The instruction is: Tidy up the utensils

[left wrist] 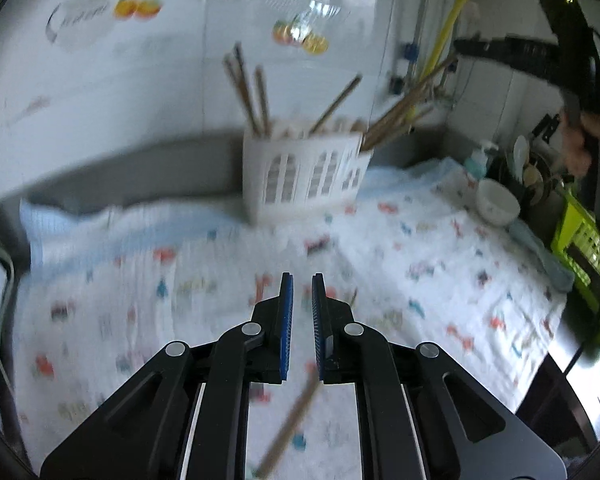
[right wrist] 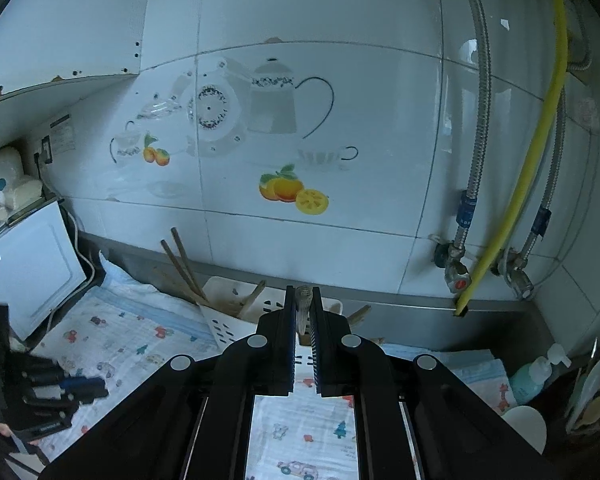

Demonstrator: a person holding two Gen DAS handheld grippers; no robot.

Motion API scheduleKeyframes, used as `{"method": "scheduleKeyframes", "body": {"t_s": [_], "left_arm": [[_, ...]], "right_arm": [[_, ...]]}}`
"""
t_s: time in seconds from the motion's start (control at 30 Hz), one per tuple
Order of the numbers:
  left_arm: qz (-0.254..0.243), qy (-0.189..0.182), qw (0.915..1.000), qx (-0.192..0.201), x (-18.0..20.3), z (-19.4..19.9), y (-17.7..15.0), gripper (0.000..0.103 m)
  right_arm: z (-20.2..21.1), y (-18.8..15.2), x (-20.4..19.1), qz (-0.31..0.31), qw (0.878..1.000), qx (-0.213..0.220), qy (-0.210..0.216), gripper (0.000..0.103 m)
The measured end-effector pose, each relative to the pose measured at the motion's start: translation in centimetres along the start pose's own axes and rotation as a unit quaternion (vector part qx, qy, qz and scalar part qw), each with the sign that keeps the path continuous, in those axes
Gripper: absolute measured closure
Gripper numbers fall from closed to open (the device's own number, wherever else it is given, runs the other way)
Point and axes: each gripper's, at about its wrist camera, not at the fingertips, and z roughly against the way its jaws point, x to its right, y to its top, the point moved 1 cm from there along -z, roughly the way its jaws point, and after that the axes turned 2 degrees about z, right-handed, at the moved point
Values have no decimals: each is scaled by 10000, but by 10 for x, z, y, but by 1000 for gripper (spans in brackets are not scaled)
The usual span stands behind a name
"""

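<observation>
Holding a chopstick (right wrist: 304, 300) between its blue pads, the right gripper (right wrist: 303, 312) is clamped near the stick's thick end, just above the white utensil holder (right wrist: 220, 320) at the back of the desk (right wrist: 120, 340). Several chopsticks (left wrist: 252, 92) are already standing in the holder, leaning out at angles.

The left gripper (left wrist: 302, 304) is sitting low over the patterned cloth (left wrist: 440, 280), jaws a narrow gap apart, holding nothing that I can see. One loose chopstick (left wrist: 288, 428) is lying on the cloth beneath it, blurred, running diagonally toward the lower edge of the view.

Handling judgement: the sticks are looking light, stiff and thin, wooden or bamboo, so likely to roll or pivot in the pads. Taking hold across the thicker end is probably giving the steadiest grip, leaving the narrow tip free to enter a holder compartment. The loose stick is lying flat on soft cloth, so pinching it may drag fabric in with it.
</observation>
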Motion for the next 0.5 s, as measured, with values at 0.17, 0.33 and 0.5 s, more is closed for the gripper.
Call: {"method": "scheduleKeyframes", "body": {"t_s": [0.17, 0.33, 0.5], "left_arm": [[-8, -7, 9992, -405, -8, 0, -50, 91], [-35, 48, 9963, -858, -15, -8, -95, 89], [-258, 224, 9926, -1166, -18, -15, -122, 89]], "right_arm": [[17, -4, -4, 27, 9999, 134, 14, 96], [31, -5, -6, 67, 9997, 231, -53, 96], [39, -4, -4, 70, 9996, 265, -106, 96]]}}
